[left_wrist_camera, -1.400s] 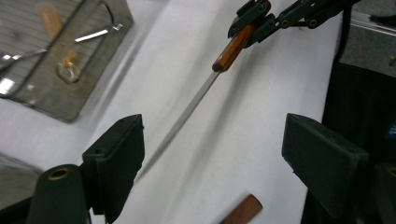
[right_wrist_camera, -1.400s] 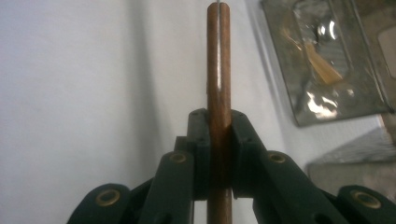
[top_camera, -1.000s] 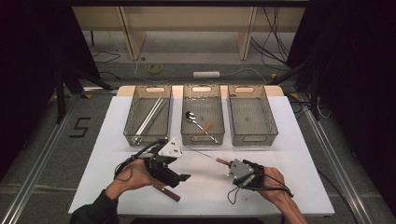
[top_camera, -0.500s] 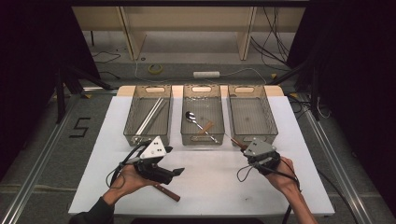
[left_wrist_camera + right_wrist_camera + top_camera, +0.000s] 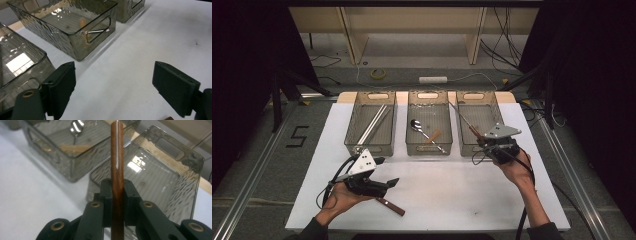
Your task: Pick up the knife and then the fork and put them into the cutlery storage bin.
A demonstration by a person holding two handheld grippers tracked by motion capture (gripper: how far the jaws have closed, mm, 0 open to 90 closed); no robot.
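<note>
My right gripper is shut on the wooden handle of a slim metal utensil, and the person's hand holds it at the near edge of the right bin. The metal end slants up over that bin. In the right gripper view the handle stands upright between the pads of my right gripper. My left gripper is open at the front left of the white table, just above a second wooden-handled utensil lying flat. In the left gripper view my left gripper has only the tabletop between its jaws.
Three clear bins stand in a row at the back. The left bin holds long metal pieces. The middle bin holds a spoon and a wood-handled piece. Cables trail from both grippers.
My right gripper has carried the utensil up and away from the table's front to the right bin. My left gripper has drifted left and lower, staying open.
</note>
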